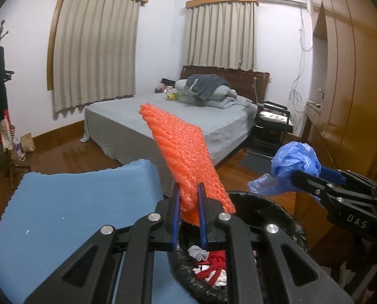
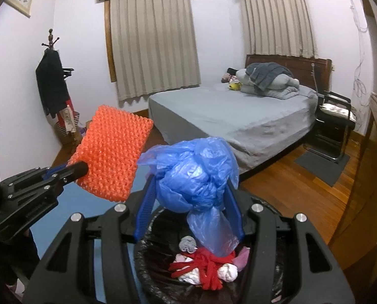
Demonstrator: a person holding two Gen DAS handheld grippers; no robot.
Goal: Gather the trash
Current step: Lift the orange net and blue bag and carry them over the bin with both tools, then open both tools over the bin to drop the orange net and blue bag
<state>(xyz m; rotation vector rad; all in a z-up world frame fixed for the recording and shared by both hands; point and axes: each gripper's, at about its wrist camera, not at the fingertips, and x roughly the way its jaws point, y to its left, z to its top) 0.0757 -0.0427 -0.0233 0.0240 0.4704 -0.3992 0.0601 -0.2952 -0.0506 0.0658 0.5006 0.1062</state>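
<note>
I've got the left gripper [image 1: 189, 197] clamped on an orange foam net sleeve [image 1: 186, 157], blue pads pinching its lower end, rest of it sticking up and tilted fwd; from the right cam the same sleeve [image 2: 110, 154] shows as a flat ribbed pad held by the left gripper [image 2: 80, 168] at its bottom-left corner. Right gripper [image 2: 188, 202] is closed on a crumpled blue plastic bag [image 2: 196, 177], w/ the bag's tail hanging down btwn the fingers; left cam sees that bag [image 1: 293, 166] bunched at the right gripper [image 1: 305, 174] tip. Both items sit above the black-lined trash bin [image 1: 287, 217], whose rim [image 2: 272, 205] is right under the tools. Inside the bin I see red yarn-like scraps [image 2: 206, 268], white and grey bits. Blue foam mat [image 1: 69, 210] is just left of the bin. Bed [image 1: 188, 116] w/ grey sheet is further back.
</note>
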